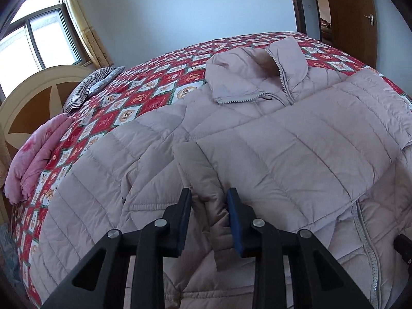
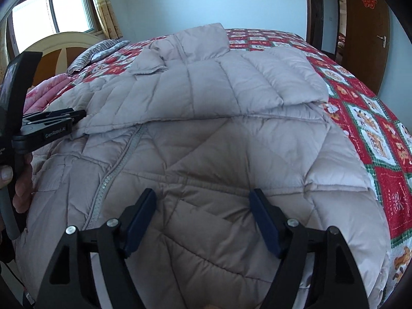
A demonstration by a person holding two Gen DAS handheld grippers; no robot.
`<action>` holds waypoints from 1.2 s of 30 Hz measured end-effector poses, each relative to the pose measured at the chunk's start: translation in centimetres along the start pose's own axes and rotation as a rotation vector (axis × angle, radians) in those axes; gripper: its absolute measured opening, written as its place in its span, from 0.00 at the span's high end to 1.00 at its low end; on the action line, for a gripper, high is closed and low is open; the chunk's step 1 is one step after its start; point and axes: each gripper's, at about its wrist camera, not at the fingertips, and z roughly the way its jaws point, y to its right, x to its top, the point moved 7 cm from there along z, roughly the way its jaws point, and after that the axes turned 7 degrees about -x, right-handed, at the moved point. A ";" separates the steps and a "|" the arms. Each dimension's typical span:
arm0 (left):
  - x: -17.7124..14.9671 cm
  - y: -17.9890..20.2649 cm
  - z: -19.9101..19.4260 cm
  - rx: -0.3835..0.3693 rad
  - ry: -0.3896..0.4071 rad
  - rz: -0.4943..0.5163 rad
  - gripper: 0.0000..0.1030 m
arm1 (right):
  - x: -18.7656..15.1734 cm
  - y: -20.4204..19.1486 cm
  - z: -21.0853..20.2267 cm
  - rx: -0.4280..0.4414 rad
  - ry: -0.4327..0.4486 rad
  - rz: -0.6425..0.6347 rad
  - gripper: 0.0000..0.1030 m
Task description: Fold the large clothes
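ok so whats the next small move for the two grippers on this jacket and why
Probably close the right hand-held gripper on the jacket hem. Its jaws stand open over flat fabric, while the left hand-held gripper already has a fold of the same near edge pinched between its pads. The sleeve is folded across the front, so both ends of the hem could then lift together.

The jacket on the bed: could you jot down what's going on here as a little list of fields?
item: jacket, pale pink, quilted, zipped
lies on: bed with red patchwork cover
sleeve: one sleeve folded across the chest
left gripper: narrow gap, a fold of jacket between its pads
right gripper: open, over the lower jacket
nearby: pink pillow, striped pillow
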 end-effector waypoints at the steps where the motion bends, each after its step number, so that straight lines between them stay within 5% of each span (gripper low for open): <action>1: -0.1 -0.1 0.0 0.005 -0.001 0.001 0.70 | 0.0 0.0 0.0 -0.002 -0.009 -0.007 0.24; 4: 0.4 -0.4 -1.3 0.017 0.010 0.006 0.63 | 0.9 0.7 -1.5 0.020 -0.017 0.003 0.25; 9: 3.6 -1.2 -6.7 0.070 0.215 0.002 0.12 | 5.2 6.3 -4.8 -0.044 0.110 0.137 0.25; 14: 6.4 1.4 -5.6 0.046 0.253 0.021 0.12 | 10.4 10.8 -2.3 -0.162 0.186 0.213 0.43; 17: 6.6 2.9 -2.3 0.090 0.212 0.055 0.12 | 12.3 11.6 0.5 -0.177 0.197 0.216 0.44; 23: 4.3 1.8 4.3 0.145 0.069 0.045 0.12 | 11.1 11.4 6.0 -0.154 0.065 0.162 0.44; 36: 3.6 1.2 7.1 0.105 0.039 -0.012 0.01 | 9.4 10.9 7.0 -0.188 0.035 0.146 0.44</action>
